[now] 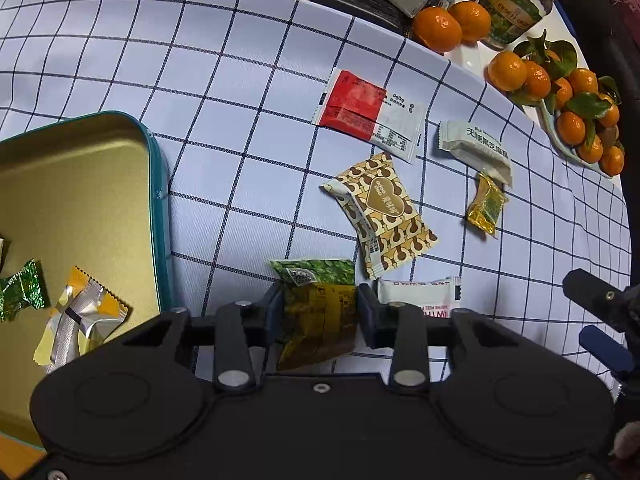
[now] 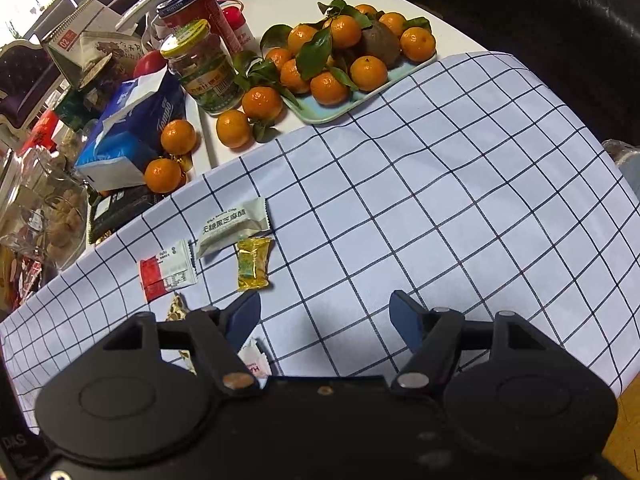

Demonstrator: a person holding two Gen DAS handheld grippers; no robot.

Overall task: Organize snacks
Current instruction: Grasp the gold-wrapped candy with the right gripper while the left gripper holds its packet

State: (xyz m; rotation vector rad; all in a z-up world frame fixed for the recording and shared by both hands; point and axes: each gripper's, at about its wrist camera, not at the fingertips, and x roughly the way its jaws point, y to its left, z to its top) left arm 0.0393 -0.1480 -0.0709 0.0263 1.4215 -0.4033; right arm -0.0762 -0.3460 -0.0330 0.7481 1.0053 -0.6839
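- My left gripper [image 1: 318, 306] is closed across the middle of the green-yellow snack packet [image 1: 320, 308], beside the tin [image 1: 158, 184].
- The packet looks light, soft and crinkly; I squeeze gently.
- My right gripper [image 2: 325, 314] stands wide open, empty.

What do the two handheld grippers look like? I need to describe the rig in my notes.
Both match: the left gripper and right gripper each have a matte black moulded body with two round raised discs, black linkage arms pinned by silver rivets, triangular cut-outs at the outer corners, and dark blue fingers. No cables or sleeves show. Faint white lettering sits at the lower left corner of the right wrist view.
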